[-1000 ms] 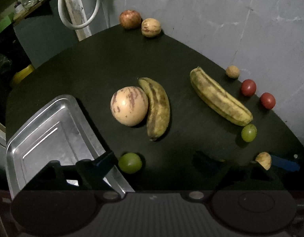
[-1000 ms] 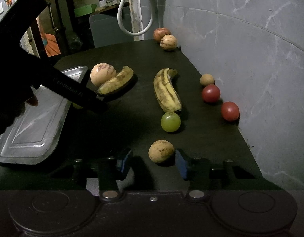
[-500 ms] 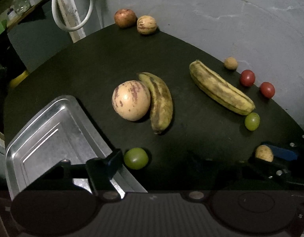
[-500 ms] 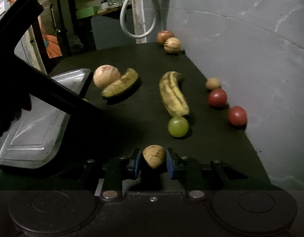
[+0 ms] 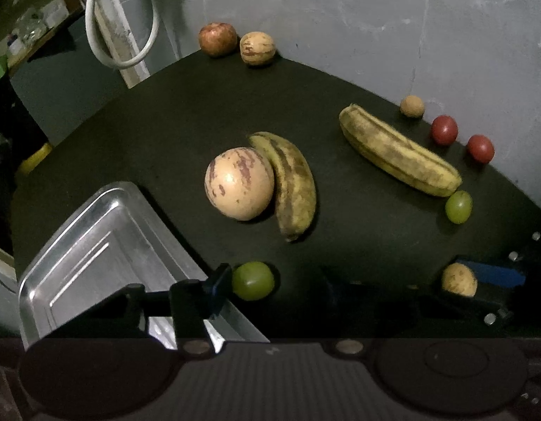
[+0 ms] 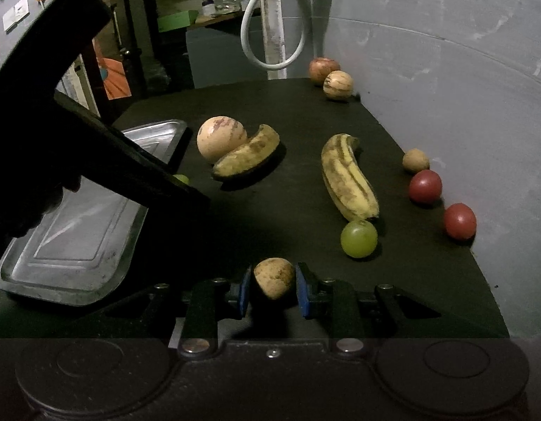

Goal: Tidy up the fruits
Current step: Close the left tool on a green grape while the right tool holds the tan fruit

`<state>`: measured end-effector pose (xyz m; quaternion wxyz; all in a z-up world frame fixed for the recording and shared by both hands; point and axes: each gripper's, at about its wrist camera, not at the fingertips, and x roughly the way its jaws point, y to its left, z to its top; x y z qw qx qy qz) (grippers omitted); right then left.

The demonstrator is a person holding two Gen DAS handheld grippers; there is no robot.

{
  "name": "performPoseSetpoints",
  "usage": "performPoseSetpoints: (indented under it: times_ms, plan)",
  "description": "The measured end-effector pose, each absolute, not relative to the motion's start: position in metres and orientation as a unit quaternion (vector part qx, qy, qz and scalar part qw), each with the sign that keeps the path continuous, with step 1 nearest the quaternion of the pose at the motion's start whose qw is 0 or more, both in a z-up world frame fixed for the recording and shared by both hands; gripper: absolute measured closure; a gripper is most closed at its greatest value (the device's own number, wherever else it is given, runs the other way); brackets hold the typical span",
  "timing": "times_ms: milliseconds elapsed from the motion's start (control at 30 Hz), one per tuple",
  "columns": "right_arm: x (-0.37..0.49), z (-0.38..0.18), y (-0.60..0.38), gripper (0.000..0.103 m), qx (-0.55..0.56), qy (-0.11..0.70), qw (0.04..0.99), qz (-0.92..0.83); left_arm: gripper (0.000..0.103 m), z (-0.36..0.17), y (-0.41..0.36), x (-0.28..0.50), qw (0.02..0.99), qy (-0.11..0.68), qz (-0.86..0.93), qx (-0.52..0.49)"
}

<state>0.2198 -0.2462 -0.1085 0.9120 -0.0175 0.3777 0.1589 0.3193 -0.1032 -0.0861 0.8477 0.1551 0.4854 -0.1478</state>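
A green round fruit point(image 5: 252, 280) lies on the black table point(image 5: 186, 133) beside the metal tray point(image 5: 87, 242). My left gripper point(image 5: 274, 286) straddles it with jaws closing. The left pad point(image 5: 219, 282) touches the fruit; the right finger point(image 5: 331, 286) still stands apart from it. My right gripper point(image 6: 273, 282) is shut on a small tan speckled fruit point(image 6: 274, 277), its blue pads pressing both sides. That tan fruit point(image 5: 459, 279) also shows low on the right in the left wrist view. The left gripper's dark body point(image 6: 130, 161) hides most of the green fruit point(image 6: 182, 179) in the right wrist view.
Mid-table lie a large striped round fruit point(image 5: 238, 182), two spotted bananas point(image 5: 291, 182) point(image 5: 396, 151) and a second green fruit point(image 5: 458, 207). Two red fruits point(image 5: 444, 129) and a small brown one point(image 5: 412, 106) line the grey wall. An apple point(image 5: 217, 38) sits at the back.
The left jaws have narrowed around the green fruit until the left pad meets it. The right jaws closed on the tan fruit and have stayed shut on it.
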Motion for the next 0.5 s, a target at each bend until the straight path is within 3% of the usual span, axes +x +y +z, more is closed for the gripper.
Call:
performPoseSetpoints:
  times_ms: [267,500]
  plan:
    - [0.2234,-0.1087,-0.2461,0.075,-0.015,0.377,0.911,0.167,0.058,-0.0884,-0.1015,0.3253,0.847,0.482,-0.150,0.166]
    - [0.2254,-0.1077,-0.2447,0.075,-0.013,0.376,0.909,0.178,0.075,-0.0883,-0.1018,0.3240,0.850,0.480,-0.130,0.176]
